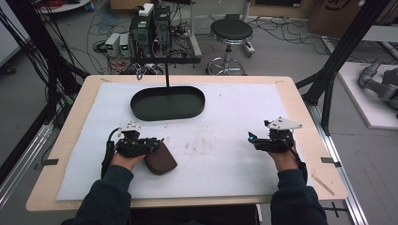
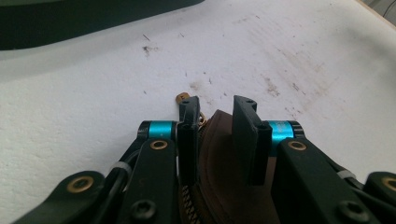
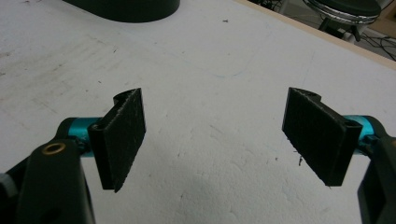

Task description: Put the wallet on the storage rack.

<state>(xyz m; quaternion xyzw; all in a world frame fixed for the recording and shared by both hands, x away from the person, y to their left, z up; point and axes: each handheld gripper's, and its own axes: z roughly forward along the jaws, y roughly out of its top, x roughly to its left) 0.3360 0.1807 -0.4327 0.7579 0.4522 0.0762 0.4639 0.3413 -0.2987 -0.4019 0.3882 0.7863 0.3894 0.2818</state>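
Observation:
A brown leather pouch lies on the white mat at the front left. My left gripper reaches over it from the left. In the left gripper view the pouch stands between the two jaws and fills the gap, with both pads against its sides. Its brass zipper pull pokes out past the left jaw's tip. My left gripper is shut on the pouch. My right gripper rests at the front right, its jaws wide open over bare mat.
A black oval tray with an upright post sits at the back centre of the mat; its edge shows as the tray and the tray. Beyond the table stand a stool and computer gear.

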